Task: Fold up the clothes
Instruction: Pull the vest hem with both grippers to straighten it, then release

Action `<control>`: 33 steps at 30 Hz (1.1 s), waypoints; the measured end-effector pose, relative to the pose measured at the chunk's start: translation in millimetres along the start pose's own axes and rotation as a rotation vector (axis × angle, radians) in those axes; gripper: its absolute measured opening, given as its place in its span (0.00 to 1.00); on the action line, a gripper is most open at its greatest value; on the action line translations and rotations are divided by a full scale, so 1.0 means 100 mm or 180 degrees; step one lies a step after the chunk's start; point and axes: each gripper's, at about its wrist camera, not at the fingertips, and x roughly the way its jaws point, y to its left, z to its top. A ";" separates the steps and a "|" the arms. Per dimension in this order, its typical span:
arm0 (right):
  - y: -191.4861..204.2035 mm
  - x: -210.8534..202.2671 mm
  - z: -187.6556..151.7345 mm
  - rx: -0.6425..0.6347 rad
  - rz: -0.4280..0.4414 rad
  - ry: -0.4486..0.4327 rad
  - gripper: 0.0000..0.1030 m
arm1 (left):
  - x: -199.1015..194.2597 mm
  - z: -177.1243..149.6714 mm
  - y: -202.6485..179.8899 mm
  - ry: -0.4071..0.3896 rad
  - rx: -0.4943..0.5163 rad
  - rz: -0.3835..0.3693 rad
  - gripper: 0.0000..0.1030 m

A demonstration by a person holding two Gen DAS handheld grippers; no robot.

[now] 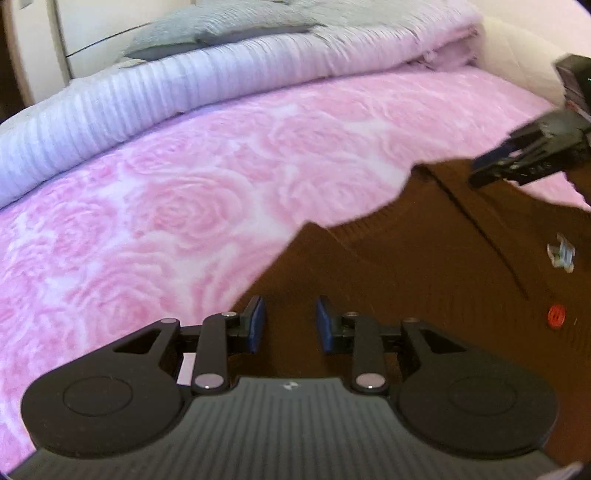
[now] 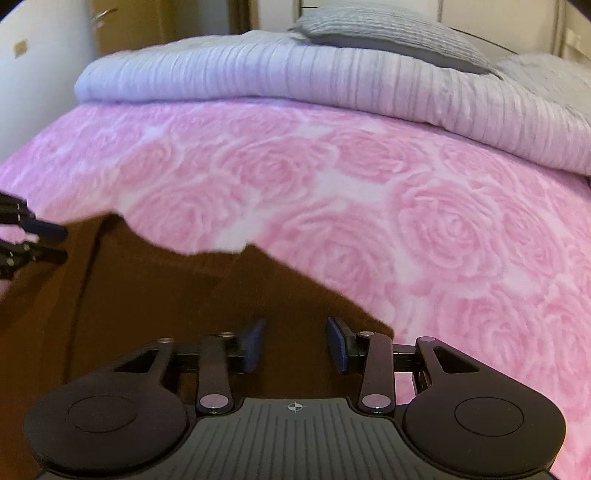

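A brown knit garment point(image 1: 424, 266) lies flat on a pink rose-patterned blanket point(image 1: 166, 206); it also shows in the right wrist view point(image 2: 177, 295). It carries a red button point(image 1: 556, 316) and a small white clasp point(image 1: 561, 253). My left gripper point(image 1: 290, 325) is open and empty, hovering over the garment's left edge. My right gripper point(image 2: 296, 345) is open and empty over the garment's right edge. Each gripper shows in the other's view: the right one point(image 1: 491, 170) at the far right, the left one point(image 2: 51, 242) at the far left, jaws apart.
A folded lilac ribbed duvet point(image 2: 295, 74) lies along the back of the pink blanket point(image 2: 369, 192), with a grey pillow point(image 2: 388, 33) on top. White cupboard doors point(image 1: 85, 33) stand behind the bed.
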 end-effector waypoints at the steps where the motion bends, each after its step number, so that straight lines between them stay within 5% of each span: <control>1: 0.04 -0.17 -0.01 0.0017 0.0014 -0.0052 0.38 | -0.14 -0.01 -0.04 -0.0021 0.0011 0.0016 0.24; 7: 0.43 -1.36 -0.42 0.0035 0.0027 -0.0031 0.44 | -1.17 -0.26 -0.46 -0.0008 -0.0097 0.0344 0.35; 9: 0.61 -1.77 -0.66 0.0023 -0.0033 -0.0009 0.48 | -1.53 -0.42 -0.67 -0.0034 -0.0195 0.0404 0.47; 16: 1.15 -2.89 -1.55 0.0246 -0.0073 -0.0114 0.70 | -2.51 -1.14 -1.47 -0.0211 -0.0462 0.0271 0.70; 26: 1.54 -3.45 -2.63 0.0539 -0.0316 0.0306 0.74 | -2.99 -1.93 -2.22 0.0154 -0.0484 0.0330 0.77; 33: 1.75 -3.76 -2.79 0.0412 -0.0350 0.0362 0.74 | -3.20 -2.14 -2.33 0.0256 -0.0353 0.0362 0.77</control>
